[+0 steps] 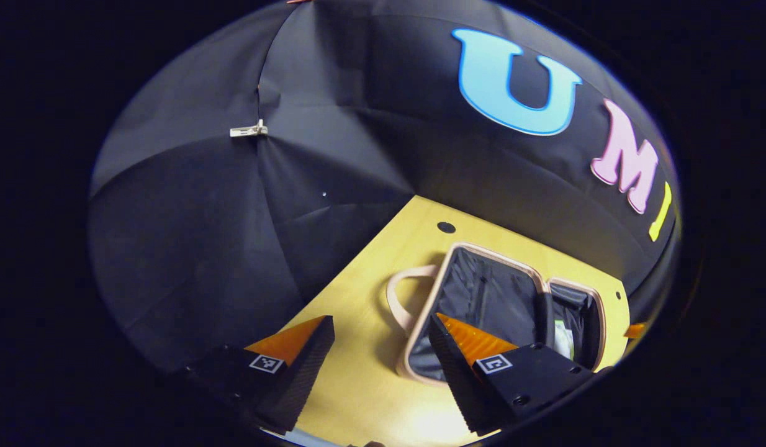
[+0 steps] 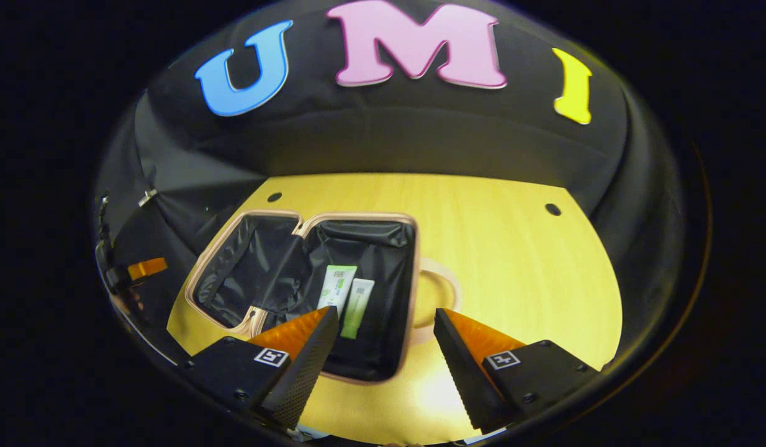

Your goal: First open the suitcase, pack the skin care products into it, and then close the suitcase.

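Observation:
The suitcase lies wide open on the yellow table, with a pale pink rim and black lining. Two skin care tubes rest side by side in its right half: a white and green tube and a pale green tube. My right gripper hovers open over the near edge of that half, nothing between its fingers. In the left gripper view the suitcase is seen from the handle side. My left gripper is open and empty beside it. The left gripper also shows at the far left.
The table has small round holes near its back corners. Black cloth walls close it in on three sides, with a pale clip on a seam. Bare tabletop stretches right of the suitcase handle.

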Motion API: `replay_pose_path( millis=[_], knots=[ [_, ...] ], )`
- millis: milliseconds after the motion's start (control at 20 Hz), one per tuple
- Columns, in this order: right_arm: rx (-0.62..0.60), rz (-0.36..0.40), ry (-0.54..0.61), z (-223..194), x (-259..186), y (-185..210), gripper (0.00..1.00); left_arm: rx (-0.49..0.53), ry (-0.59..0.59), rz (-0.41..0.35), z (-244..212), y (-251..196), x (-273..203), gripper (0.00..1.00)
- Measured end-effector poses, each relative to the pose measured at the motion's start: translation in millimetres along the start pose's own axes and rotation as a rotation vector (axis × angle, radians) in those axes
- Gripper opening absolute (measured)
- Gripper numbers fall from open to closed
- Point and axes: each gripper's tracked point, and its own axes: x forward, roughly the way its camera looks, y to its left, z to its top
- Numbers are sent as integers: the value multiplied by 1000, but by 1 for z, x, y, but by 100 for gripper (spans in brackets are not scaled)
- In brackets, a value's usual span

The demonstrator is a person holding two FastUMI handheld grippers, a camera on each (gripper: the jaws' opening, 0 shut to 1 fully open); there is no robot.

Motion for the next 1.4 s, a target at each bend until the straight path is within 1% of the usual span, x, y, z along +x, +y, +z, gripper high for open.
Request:
replay_pose_path(
  millis=[100,200,250,350,450,500,650,700,750,800,850,900,950,1000,1050,1150,1200,1250,1300,1400],
  knots=[
    [4,-52,-67,5,-31,-31,98,-49,53,-28,5,-2,35,96],
    [10,-107,-116,4,-62,-59,97,-115,124,-77,2,-10,70,95],
    [12,-139,-118,-2,-76,-73,97,-150,151,-81,1,-10,83,95],
    [37,-201,-102,-19,-102,-100,97,-234,192,-60,0,-5,113,95],
    [90,-252,-89,-33,-122,-119,97,-319,239,-80,-3,-9,126,92],
    [123,-272,-83,-40,-129,-126,97,-349,260,-82,-6,-8,135,86],
    [174,-307,-60,-55,-136,-140,97,-389,332,-100,-26,-20,151,76],
    [170,-314,-59,-57,-137,-142,97,-411,357,-110,-33,-26,153,66],
    [160,-318,-60,-56,-136,-145,97,-425,382,-102,-36,-26,153,50],
    [149,-317,-63,-53,-137,-145,97,-415,401,-63,-44,-19,154,39],
    [145,-310,-66,-50,-137,-147,97,-421,391,-62,-39,-18,146,31],
    [144,-299,-69,-47,-135,-147,97,-422,364,-82,-35,-25,149,19],
    [143,-292,-74,-44,-134,-148,98,-407,341,-100,-28,-29,143,17],
    [144,-285,-78,-43,-132,-149,98,-363,317,-96,-20,-29,133,17],
    [146,-273,-81,-42,-130,-149,98,-306,281,-101,-7,-32,124,12],
    [147,-263,-91,-40,-129,-153,98,-214,200,-123,27,-50,99,9],
    [141,-258,-101,-38,-128,-156,100,-173,161,-134,43,-62,83,8],
    [134,-255,-108,-36,-128,-159,97,-128,106,-149,62,-76,64,12],
    [125,-248,-114,-35,-127,-162,98,-95,59,-175,79,-92,46,7],
    [100,-230,-125,-29,-122,-169,98,-27,-23,-256,104,-146,-4,7]
  ],
)
